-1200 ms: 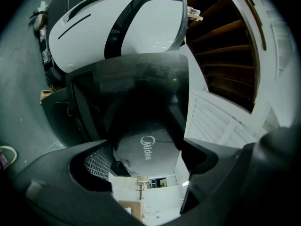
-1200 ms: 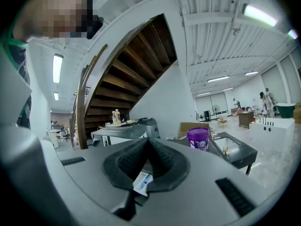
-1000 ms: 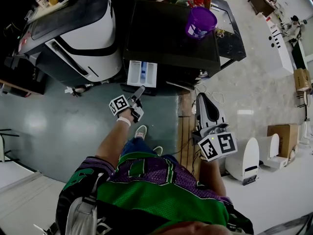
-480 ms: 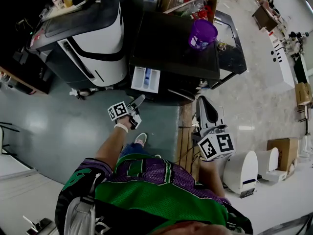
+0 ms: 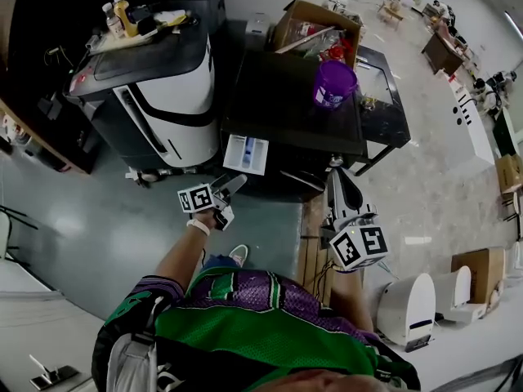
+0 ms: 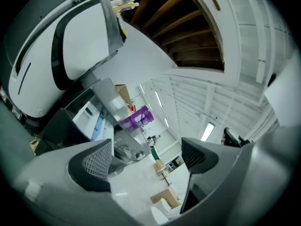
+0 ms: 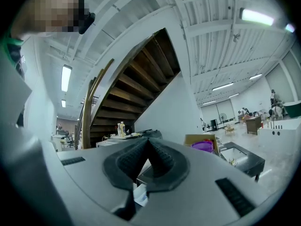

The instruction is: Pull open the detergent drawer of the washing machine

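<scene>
The detergent drawer (image 5: 245, 154) juts out at centre frame. The wide-open, empty left gripper (image 5: 230, 184) just below could knock it. The right gripper (image 5: 338, 178) is closed and empty.

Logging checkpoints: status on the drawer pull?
Left gripper open, empty, clear of the detergent drawer. Right gripper shut, empty, held aside. Drawer stands out from the washing machine. Nothing blocking it.

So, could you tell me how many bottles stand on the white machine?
2: a pale bottle and a yellow bottle, together at its left end; more may be hidden.
</scene>
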`<state>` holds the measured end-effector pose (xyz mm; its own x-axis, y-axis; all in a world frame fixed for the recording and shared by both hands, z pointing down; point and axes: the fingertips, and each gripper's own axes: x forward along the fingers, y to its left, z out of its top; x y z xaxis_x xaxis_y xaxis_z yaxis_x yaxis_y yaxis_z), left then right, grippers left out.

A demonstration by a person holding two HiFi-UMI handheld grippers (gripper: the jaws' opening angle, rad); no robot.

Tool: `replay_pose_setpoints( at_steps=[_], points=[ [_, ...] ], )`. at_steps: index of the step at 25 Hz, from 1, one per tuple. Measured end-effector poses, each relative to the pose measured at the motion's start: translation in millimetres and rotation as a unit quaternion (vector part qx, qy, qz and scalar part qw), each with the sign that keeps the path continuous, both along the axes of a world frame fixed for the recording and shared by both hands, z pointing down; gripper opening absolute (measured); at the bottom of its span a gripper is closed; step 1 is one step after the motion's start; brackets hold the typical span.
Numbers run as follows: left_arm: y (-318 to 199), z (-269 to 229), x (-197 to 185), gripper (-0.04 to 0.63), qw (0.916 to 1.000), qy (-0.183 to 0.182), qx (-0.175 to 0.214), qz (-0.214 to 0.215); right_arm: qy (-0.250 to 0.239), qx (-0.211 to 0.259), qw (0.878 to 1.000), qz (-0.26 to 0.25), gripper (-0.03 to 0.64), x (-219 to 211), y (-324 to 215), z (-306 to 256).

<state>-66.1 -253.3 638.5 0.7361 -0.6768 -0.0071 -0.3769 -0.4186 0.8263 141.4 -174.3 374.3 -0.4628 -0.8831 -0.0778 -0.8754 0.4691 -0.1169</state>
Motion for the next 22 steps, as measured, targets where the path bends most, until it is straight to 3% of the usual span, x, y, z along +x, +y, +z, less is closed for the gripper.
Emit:
replay_pose_setpoints(
  at_steps=[6,11,15,22],
  points=[
    [5.9,-40.0,3.5,0.468,0.9966,-0.061,0.055,0.013,-0.007,0.007,1.000,0.001,0.002,1.9,0.9,-9.5],
    [14.0,-75.8,6.2,0.468,0.9869,-0.118,0.109,0.020,-0.005,0.009,1.000,-0.001,0.002,-0.4,2.3,-15.1],
    [23.5,-115.1,7.3,0.468,0.9705,-0.168,0.171,0.022,-0.009,0.004,1.000,0.001,0.002,0.5,2.5,-14.9],
    [32.3,-195.2,11.5,0.468,0.9369,-0.225,0.267,-0.011,-0.013,0.012,1.000,0.004,0.002,2.4,-2.4,-26.4]
  ],
)
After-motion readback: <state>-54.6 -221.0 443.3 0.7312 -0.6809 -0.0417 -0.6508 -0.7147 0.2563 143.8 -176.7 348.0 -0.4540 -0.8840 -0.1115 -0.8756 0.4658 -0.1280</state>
